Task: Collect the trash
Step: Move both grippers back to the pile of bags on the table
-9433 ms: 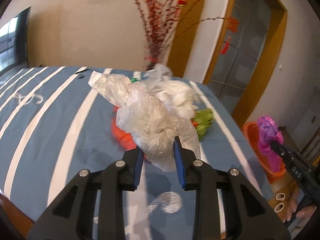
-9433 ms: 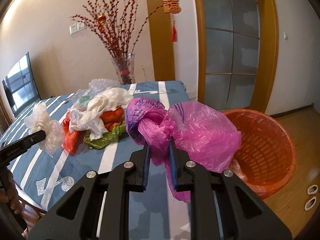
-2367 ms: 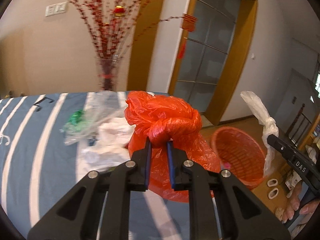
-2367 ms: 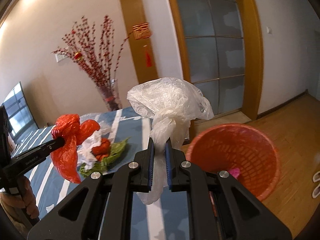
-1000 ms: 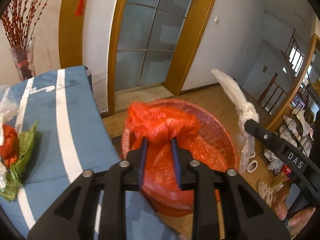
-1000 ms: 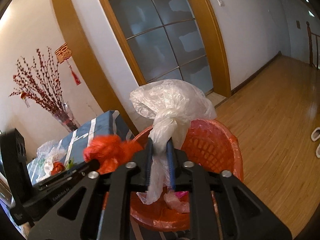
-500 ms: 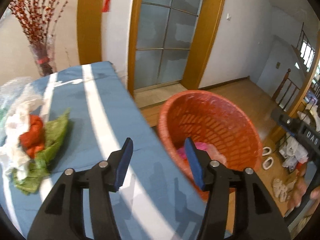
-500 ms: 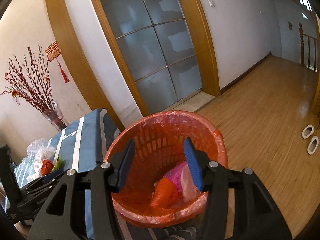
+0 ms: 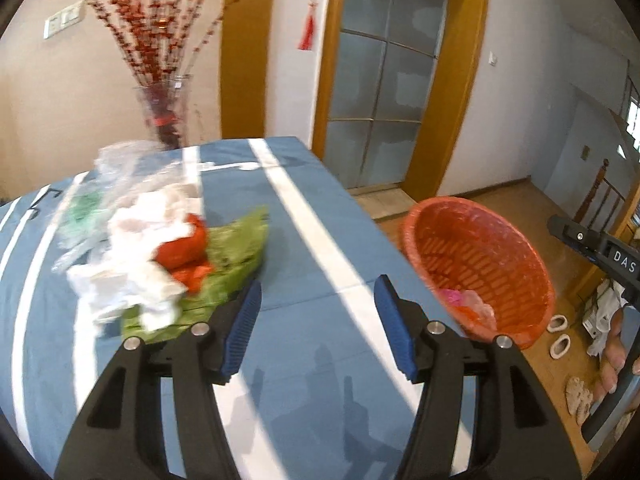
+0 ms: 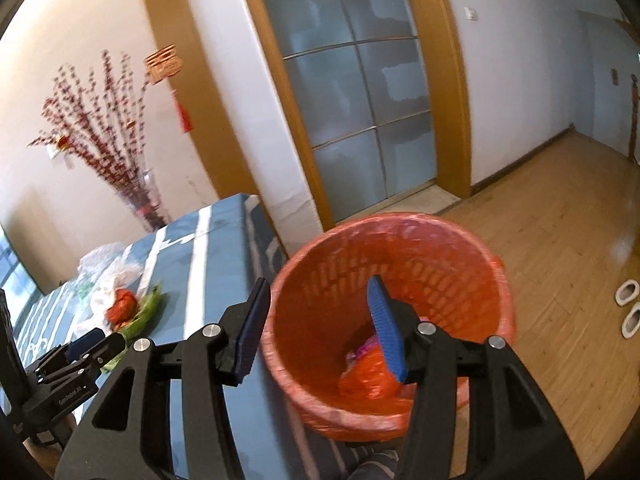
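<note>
A pile of plastic bags [image 9: 160, 248], white, red, green and clear, lies on the blue striped table [image 9: 304, 264]; it also shows in the right wrist view [image 10: 120, 300]. My left gripper [image 9: 318, 324] is open and empty above the table, just right of the pile. An orange trash basket [image 9: 480, 256] stands on the floor beside the table's right edge. My right gripper [image 10: 320, 324] is open and empty above the basket [image 10: 400, 248], which holds an orange bag [image 10: 368, 376] and a pink one.
A glass vase [image 9: 164, 116] with red berry branches stands at the table's far end. A glass door with a wooden frame [image 9: 384, 92] is behind. Slippers [image 10: 626, 308] lie on the wooden floor right of the basket.
Both grippers have dropped their bags into the basket and now stand open. The left gripper has swung back left over the table toward the pile; the right one stays over the basket.
</note>
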Motion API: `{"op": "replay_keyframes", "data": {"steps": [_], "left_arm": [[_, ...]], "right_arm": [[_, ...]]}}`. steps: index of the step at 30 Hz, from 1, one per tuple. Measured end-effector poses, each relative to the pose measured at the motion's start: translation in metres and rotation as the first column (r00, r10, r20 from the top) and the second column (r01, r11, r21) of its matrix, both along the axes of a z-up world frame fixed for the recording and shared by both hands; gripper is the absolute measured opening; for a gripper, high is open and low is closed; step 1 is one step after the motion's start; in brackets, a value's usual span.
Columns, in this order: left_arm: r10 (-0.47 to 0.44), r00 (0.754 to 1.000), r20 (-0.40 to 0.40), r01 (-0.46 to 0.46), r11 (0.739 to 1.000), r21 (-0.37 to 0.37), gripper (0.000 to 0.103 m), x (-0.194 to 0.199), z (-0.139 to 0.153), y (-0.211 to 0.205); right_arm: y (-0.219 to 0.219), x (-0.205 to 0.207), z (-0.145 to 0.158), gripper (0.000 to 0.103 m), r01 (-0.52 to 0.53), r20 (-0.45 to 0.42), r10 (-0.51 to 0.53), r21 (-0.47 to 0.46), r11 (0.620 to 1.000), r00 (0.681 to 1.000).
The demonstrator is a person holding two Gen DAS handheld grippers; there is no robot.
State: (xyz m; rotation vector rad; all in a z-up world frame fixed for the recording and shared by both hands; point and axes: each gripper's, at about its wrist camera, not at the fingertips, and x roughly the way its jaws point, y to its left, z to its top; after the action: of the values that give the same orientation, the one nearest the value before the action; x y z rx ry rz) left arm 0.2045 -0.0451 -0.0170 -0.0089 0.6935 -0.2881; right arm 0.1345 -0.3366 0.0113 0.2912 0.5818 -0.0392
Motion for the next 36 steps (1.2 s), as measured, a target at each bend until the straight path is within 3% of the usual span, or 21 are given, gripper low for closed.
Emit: {"op": "replay_keyframes", "data": {"steps": [9,16,36], "left_arm": [[0.144,0.989,0.026,-0.145,0.989,0.002,0.059,-0.017,0.003,0.081],[0.272,0.962,0.033,-0.272,0.962,0.006,0.059,-0.026,0.002,0.141],[0.433,0.901,0.024,-0.432,0.901,-0.032,0.059,-0.039,-0.006,0.243]], "right_arm": [[0.061,0.01,0.003,0.051,-0.144,-0.006,0.144,-0.024,0.989,0.99],[0.11,0.018,-0.001,0.048,-0.242,-0.028,0.241,-0.029,0.97,0.97],[0.268,0.048,-0.013,0.047,-0.5,-0.059,0.498,-0.054,0.864,0.865]]}}
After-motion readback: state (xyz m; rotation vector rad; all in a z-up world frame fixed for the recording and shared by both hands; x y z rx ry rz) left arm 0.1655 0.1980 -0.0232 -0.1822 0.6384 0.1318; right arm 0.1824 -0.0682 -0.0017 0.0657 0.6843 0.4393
